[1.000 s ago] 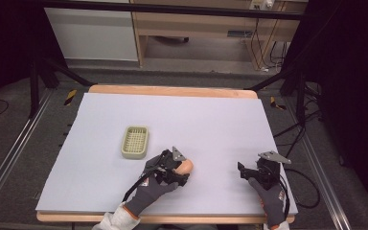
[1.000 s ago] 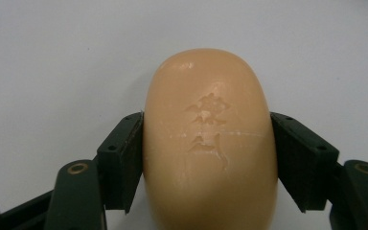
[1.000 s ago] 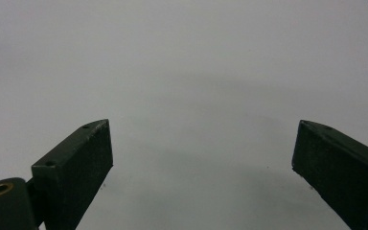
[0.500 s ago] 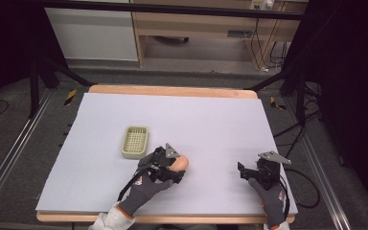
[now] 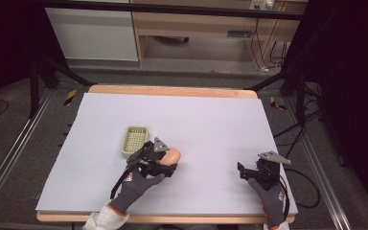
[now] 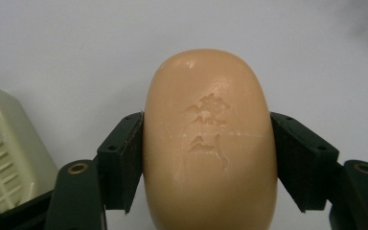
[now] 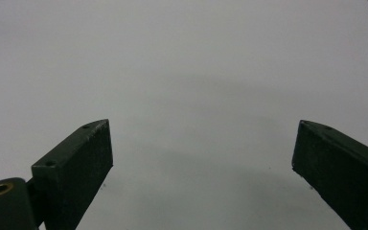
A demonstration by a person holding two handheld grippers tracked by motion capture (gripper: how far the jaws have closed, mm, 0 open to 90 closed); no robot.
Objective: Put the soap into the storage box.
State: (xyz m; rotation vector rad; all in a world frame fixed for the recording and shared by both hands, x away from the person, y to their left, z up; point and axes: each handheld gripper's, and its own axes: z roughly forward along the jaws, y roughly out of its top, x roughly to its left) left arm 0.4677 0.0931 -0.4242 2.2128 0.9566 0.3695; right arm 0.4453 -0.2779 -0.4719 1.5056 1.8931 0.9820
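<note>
**Soap bar clamped across its waist, dish just beside it**

We have the left gripper (image 6: pixel 207 158) closed on the soap bar (image 6: pixel 210 143), one black jaw pressed flat against each long side, about midway along its length. In the high view the bar sits at the near-middle of the surface (image 5: pixel 211 120), just right of the pale green soap dish (image 5: pixel 134 142), whose slatted corner also shows at the left edge of the left gripper view. We cannot tell whether the bar rests on the surface or is lifted just clear of it.

We judge the bar to be stiff, fairly dense for its size, and smooth-skinned with rounded flanks, so it could squirt forward or back if squeezed near an end. The waist hold we have now looks like the right place: the sides are closest to parallel there. Firm, steady pressure should do; too hard may dent or mark the soft surface near the embossed characters.

Our right gripper (image 7: pixel 201 158) hovers spread wide over bare surface, holding nothing.
</note>
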